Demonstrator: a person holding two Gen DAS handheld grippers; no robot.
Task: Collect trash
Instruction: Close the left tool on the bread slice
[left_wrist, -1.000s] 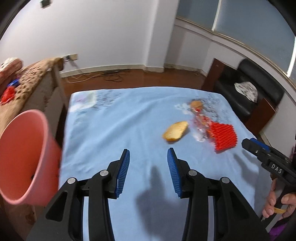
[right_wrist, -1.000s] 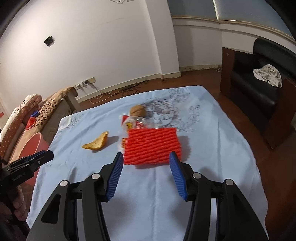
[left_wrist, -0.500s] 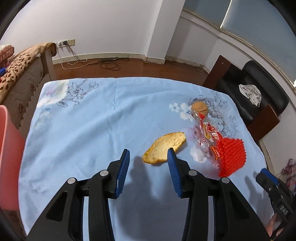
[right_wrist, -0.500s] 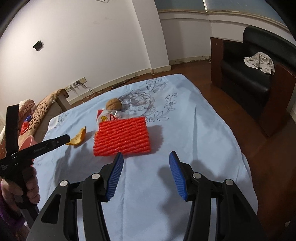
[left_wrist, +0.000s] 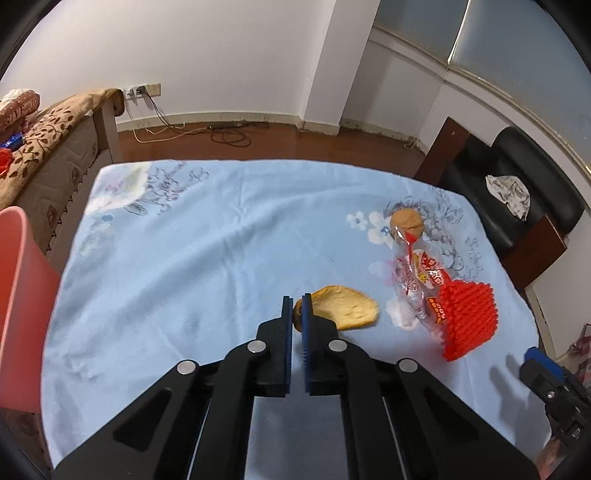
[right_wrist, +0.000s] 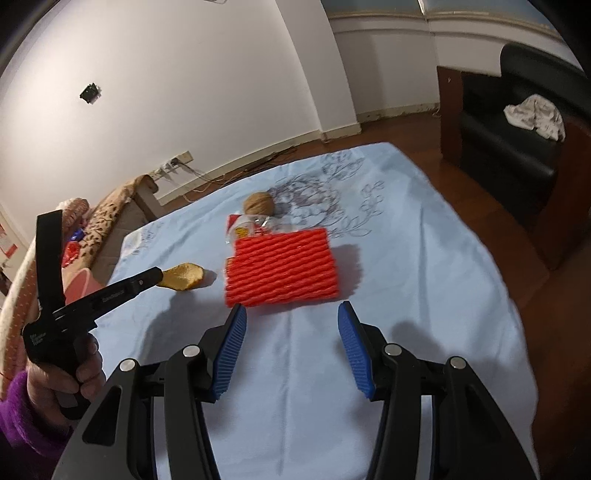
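An orange peel (left_wrist: 345, 307) lies on the blue cloth (left_wrist: 207, 236). My left gripper (left_wrist: 296, 308) is shut on its near left edge; it also shows in the right wrist view (right_wrist: 157, 276) at the peel (right_wrist: 184, 276). A red foam net (right_wrist: 282, 267) lies to the right, with a clear red-printed wrapper (left_wrist: 417, 280) and a walnut (left_wrist: 406, 221) behind it. My right gripper (right_wrist: 291, 325) is open and empty, just short of the net's near edge.
A pink bin (left_wrist: 18, 295) stands off the table's left edge. A brown-patterned bed (left_wrist: 48, 125) is at far left. A black armchair (left_wrist: 517, 192) with a crumpled cloth (left_wrist: 508, 192) is at far right. Cables (left_wrist: 221, 133) lie on the wooden floor.
My left gripper has swung from the pink bin toward the peel and closed on its edge. My right gripper drew back a little from the red net and stayed open.
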